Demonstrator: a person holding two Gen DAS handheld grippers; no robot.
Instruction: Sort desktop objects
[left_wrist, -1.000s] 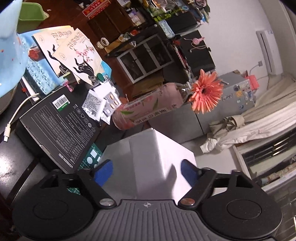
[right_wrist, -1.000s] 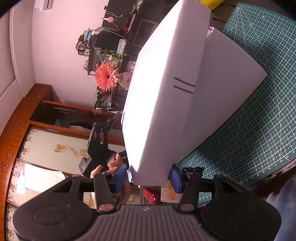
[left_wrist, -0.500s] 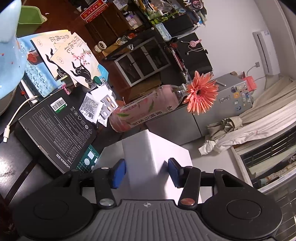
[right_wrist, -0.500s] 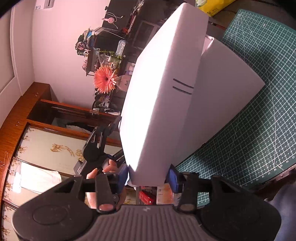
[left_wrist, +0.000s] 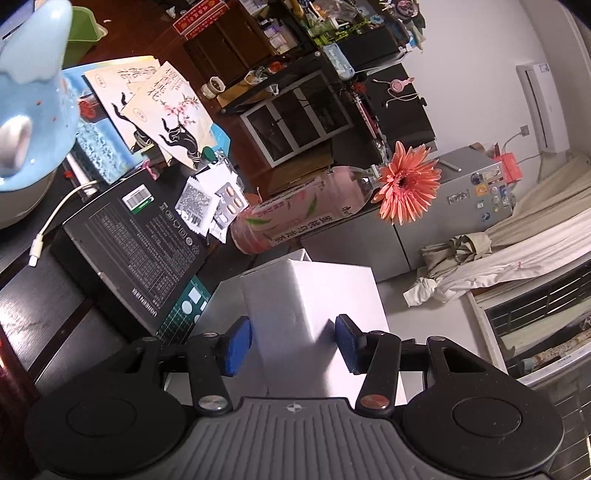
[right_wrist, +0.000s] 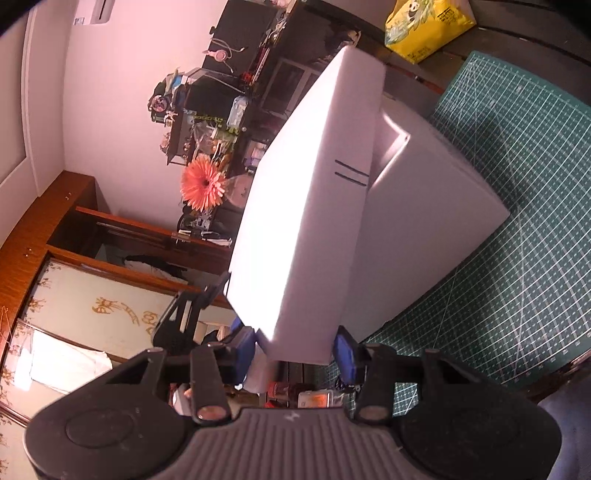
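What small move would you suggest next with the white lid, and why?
Probably level the white lid and ease it down over the open base on the green mat. The right tongs grip its near end, the left tongs have just closed with its other end between them, and it stands tilted above the base.

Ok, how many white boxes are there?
2. One box is tilted up, held in the right gripper; the other box lies under it on the mat. More may be hidden behind them.
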